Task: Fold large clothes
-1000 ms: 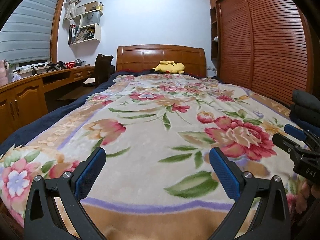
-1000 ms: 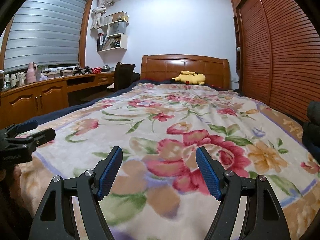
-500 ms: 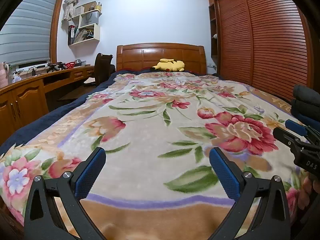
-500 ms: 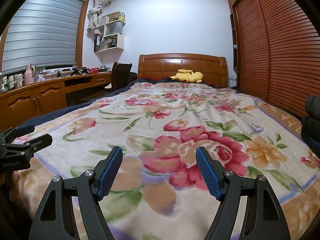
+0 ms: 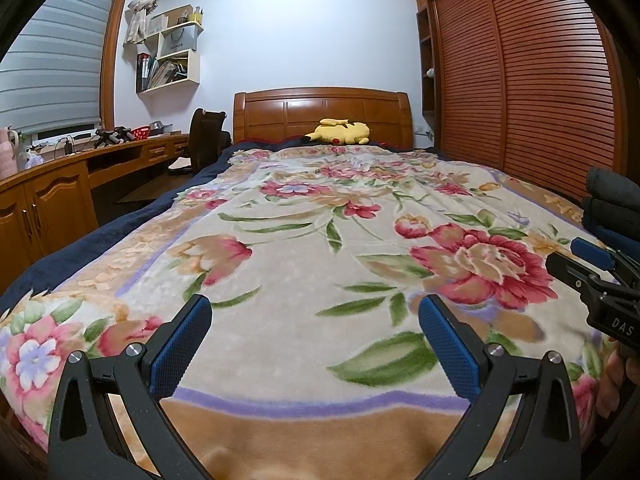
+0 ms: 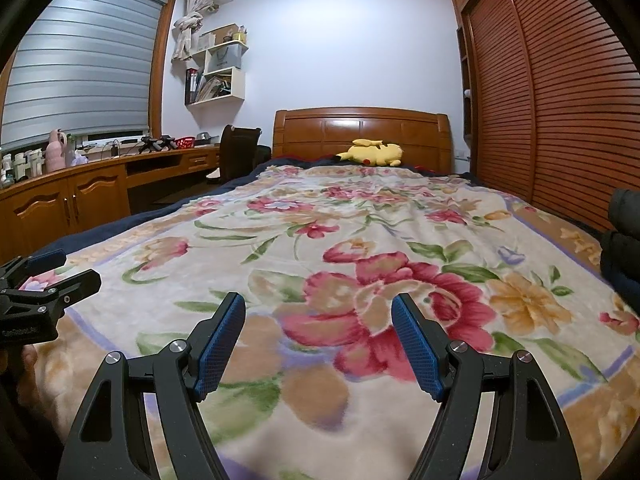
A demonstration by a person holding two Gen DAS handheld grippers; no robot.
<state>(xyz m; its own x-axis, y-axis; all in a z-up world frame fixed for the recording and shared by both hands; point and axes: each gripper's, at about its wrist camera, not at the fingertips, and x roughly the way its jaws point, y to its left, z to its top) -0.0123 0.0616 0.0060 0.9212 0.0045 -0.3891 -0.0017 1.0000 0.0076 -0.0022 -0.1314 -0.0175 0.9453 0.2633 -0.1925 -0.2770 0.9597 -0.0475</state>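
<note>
A stack of dark folded clothes (image 5: 612,208) sits at the right edge of the bed; it also shows in the right wrist view (image 6: 622,240). My left gripper (image 5: 316,320) is open and empty above the foot of the floral blanket (image 5: 320,240). My right gripper (image 6: 318,320) is open and empty over the blanket (image 6: 360,240). The right gripper also shows at the right edge of the left wrist view (image 5: 592,276), close to the dark stack. The left gripper shows at the left edge of the right wrist view (image 6: 44,280).
A wooden headboard (image 5: 322,116) with a yellow plush toy (image 5: 340,132) stands at the far end. A wooden desk (image 5: 60,188) and dark chair (image 5: 204,136) run along the left. A slatted wardrobe (image 5: 528,80) lines the right side.
Both views have tilted slightly upward and shifted a little; the grippers stay open over the foot of the bed. Nothing was taken hold of.
</note>
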